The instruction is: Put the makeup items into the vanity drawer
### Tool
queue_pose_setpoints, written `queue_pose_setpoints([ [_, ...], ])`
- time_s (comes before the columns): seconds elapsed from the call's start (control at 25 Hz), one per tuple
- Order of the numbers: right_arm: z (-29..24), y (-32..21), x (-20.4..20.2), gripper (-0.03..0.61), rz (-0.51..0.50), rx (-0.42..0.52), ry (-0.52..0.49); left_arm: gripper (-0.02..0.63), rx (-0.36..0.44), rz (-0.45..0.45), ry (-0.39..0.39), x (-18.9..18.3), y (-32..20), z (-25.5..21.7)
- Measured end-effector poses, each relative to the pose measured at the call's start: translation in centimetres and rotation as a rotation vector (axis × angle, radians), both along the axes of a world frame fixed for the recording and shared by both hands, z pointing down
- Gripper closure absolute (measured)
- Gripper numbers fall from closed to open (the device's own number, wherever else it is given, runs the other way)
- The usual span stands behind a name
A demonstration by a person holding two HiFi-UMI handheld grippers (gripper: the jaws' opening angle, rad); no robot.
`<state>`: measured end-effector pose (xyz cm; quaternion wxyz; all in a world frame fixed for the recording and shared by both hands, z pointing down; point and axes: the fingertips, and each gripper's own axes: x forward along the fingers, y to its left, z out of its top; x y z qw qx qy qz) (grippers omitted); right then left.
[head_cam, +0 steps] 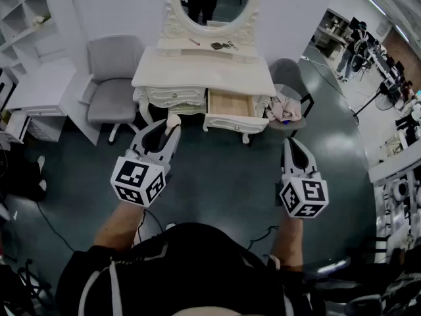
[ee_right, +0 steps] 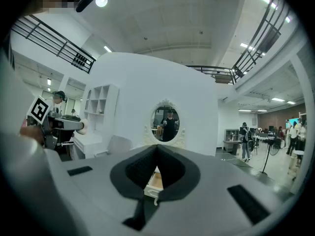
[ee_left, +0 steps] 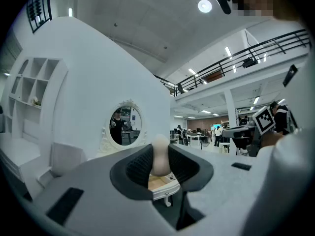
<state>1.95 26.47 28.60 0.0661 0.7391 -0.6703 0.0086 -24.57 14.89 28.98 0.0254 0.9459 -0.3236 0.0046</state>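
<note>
Head view is taken up mostly by a dark floor, on which a white vanity is set against a pale wall, well ahead of both claws. An oval mirror is mounted at its back, beyond the claws, and a standing person is reflected in it. A white shelf unit is seen far off to the left of the left claw. A grey chair is placed ahead and to the left of that claw, just beside the vanity's left end. A second chair is set at the vanity's right end, straight ahead of the right claw, and a pinkish cloth is draped over it.

The vanity drawer is found pulled out, with its wooden bottom exposed. It lies ahead of the two claws, between their lines, and only floor is spread between it and them. The cloth-draped chair is crowded just beside the drawer's right side. A few small dark items are laid on the ledge under the mirror, well beyond the drawer.

A cream makeup item with a rounded top is held upright at the tip of the left claw. The jaws are partly closed, and their ribbed pads are pressed on its two sides. The right claw's jaws are brought together tip to tip, and nothing is gripped between them.
</note>
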Motion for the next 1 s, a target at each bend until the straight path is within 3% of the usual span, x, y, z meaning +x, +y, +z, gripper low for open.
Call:
queue_pose_setpoints([
  [0.16, -0.4, -0.4, 0.2, 0.574, -0.009, 0.004, 0.016, 0.514, 0.004, -0.017, 0.034, 0.2, -0.1, -0.8],
  [0.68, -0.3, 0.9, 0.7, 0.574, -0.008, 0.033, -0.018, 0.514, 0.0, -0.021, 0.008, 0.7, 2.0, -0.5],
  [1.0, 0.7, 2.4, 2.4, 0.574, -0.023, 0.017, -0.007, 0.512, 0.013, -0.003, 0.006, 3.3, 3.5, -0.6],
])
